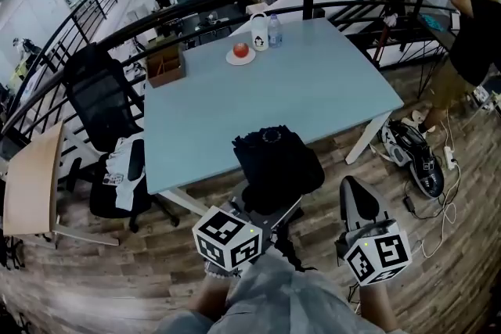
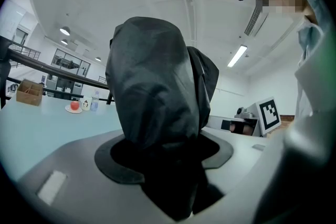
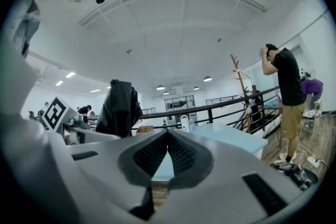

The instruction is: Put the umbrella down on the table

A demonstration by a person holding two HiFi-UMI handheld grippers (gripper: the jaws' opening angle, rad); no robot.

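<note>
Head view: we've got the umbrella (image 1: pixel 275 160) in the left tool (image 1: pixel 262 209), jaws clamped on its lower end. It's over the bench's (image 1: pixel 313 90) near edge, and we can't tell if it touches. Its long axis runs up & away from the tool, along the jaws, so we judge it needs tipping fwd to lie flat. The right tool (image 1: pixel 362 203) is off the near edge, pads together w/ nothing between. Umbrella: folded, black, soft crumpled fabric. Bench top: pale blue, smooth, flat.
</note>
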